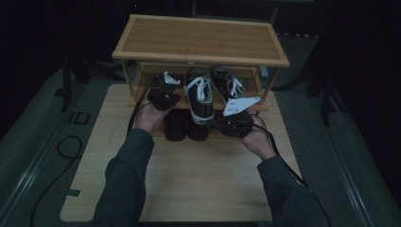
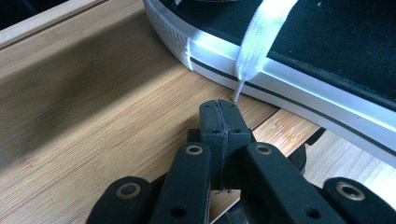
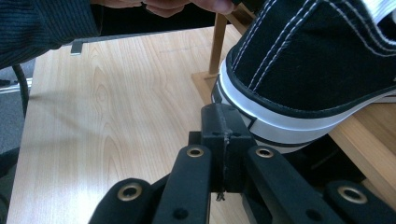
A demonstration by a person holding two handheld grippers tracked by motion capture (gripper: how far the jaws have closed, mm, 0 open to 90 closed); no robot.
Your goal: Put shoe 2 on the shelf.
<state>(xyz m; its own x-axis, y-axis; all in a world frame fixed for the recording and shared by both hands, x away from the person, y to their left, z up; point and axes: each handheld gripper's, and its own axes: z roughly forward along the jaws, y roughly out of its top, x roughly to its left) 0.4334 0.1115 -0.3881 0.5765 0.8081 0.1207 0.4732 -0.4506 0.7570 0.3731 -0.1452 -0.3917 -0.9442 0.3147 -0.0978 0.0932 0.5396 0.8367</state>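
Jaws pressed together on both grippers, left (image 2: 219, 109) and right (image 3: 223, 114), holding nothing. Black canvas sneaker with white laces (image 1: 200, 99): overhanging the bamboo rack's lower shelf (image 2: 93, 121) (heel outward). Step: seating it; next, likely a push inward.

High view looks forward and down over the pale wooden table (image 1: 189, 179), both gripper views sit close, level with the black-and-white canvas sneaker (image 1: 200, 97) (image 2: 299, 51) (image 3: 317, 65), shared by all three

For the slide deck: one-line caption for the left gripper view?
Left gripper, jaws shut and empty, points at a white lace tip hanging from a black sneaker on the wooden shelf.
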